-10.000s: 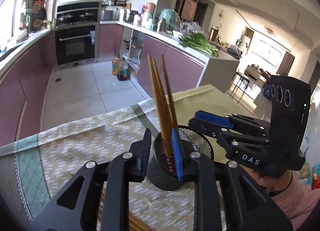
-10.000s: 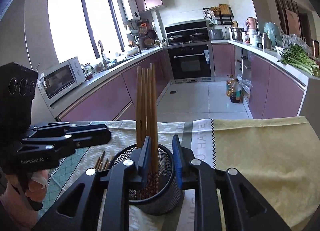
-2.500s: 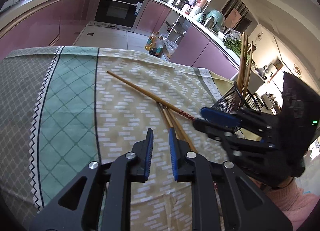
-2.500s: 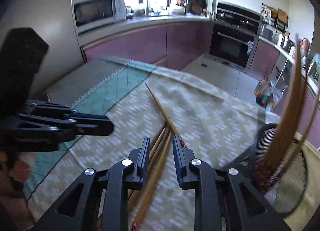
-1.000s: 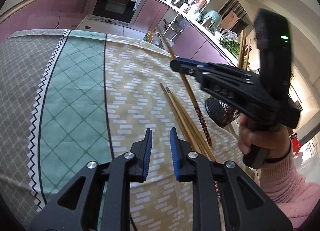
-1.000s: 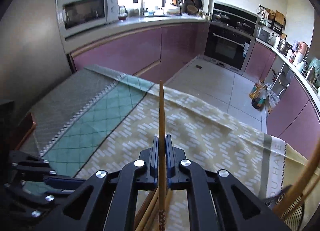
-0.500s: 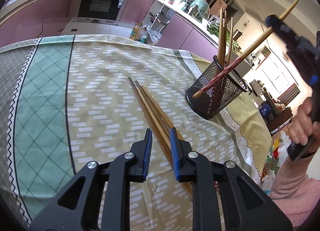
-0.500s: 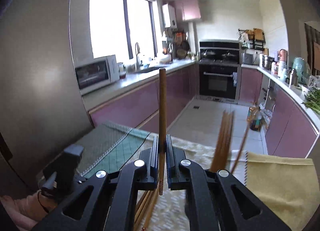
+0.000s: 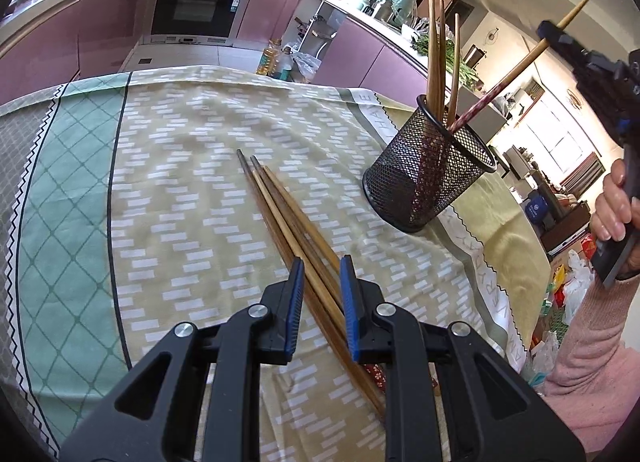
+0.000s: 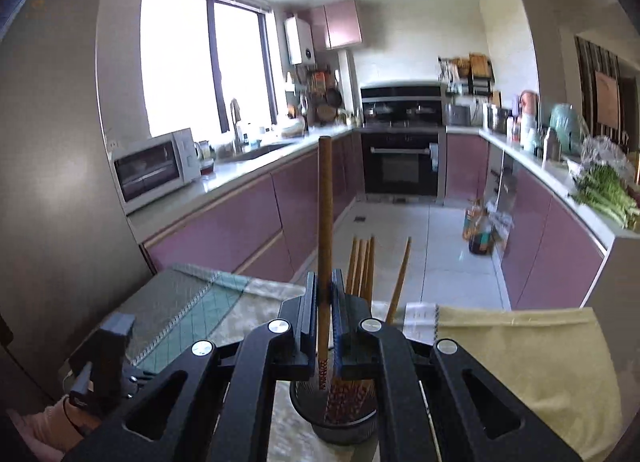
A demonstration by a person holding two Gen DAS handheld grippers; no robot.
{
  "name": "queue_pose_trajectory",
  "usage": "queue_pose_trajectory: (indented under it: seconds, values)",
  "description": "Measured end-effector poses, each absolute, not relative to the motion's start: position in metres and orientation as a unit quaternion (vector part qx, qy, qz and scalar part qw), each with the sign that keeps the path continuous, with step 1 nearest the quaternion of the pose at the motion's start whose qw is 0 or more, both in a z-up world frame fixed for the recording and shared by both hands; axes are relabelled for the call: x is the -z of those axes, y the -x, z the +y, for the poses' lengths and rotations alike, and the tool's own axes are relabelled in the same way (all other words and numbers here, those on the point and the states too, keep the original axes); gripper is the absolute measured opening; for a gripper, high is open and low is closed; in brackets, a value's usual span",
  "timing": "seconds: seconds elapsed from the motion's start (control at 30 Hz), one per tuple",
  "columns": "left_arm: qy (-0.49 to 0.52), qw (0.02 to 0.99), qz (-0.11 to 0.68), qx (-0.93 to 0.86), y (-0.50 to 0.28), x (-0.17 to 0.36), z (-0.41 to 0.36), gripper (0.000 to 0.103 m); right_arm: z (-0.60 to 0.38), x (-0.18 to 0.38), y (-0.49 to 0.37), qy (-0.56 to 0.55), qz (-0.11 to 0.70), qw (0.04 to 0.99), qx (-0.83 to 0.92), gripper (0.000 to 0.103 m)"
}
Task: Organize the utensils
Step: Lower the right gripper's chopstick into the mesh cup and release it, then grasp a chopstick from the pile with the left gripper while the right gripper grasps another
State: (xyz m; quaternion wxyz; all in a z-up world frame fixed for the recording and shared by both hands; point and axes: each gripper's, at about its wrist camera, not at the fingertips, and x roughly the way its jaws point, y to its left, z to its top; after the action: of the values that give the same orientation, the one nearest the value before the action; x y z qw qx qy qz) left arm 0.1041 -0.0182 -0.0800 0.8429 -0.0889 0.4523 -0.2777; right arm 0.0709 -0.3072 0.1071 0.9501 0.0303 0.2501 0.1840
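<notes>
Clamping brown wooden chopstick [image 10: 325,222] between fully closed jaws, right gripper [image 10: 323,312] holds it tilted, patterned lower tip inside black wire-mesh cup [image 9: 430,178] at far right of patterned tablecloth [image 9: 180,182]. Left gripper [image 9: 322,302] hovers near, jaws slightly apart, empty, over three loose brown chopsticks [image 9: 288,218] lying left of cup.
</notes>
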Motion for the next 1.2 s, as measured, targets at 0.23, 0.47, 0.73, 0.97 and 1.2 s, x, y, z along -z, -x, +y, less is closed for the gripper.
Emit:
queue_pose_trajectory:
  seconds: [0.23,0.47,0.73,0.97,1.2]
  values:
    - [0.079,0.842,0.456,0.278,-0.104,0.081,-0.024,0.018,-0.29,-0.064,-0.094,-0.018,0.322,0.929,-0.181,0.007]
    - [0.073,0.842,0.457,0.277,-0.104,0.081,-0.027,0.018,-0.284,-0.059,-0.098,-0.028,0.318,0.93,-0.184,0.008]
    - [0.073,0.841,0.457,0.279,-0.105,0.081,-0.029,0.02,-0.275,-0.064,-0.104,-0.023,0.318,0.928,-0.195,0.006]
    - [0.077,0.841,0.457,0.28,-0.105,0.081,-0.025,0.021,-0.284,-0.082,-0.101,-0.026,0.332,0.92,-0.204,0.006]
    - [0.071,0.841,0.462,0.272,-0.108,0.083,-0.027,0.022,-0.28,-0.066,-0.116,-0.026,0.348,0.919,-0.184,0.032]
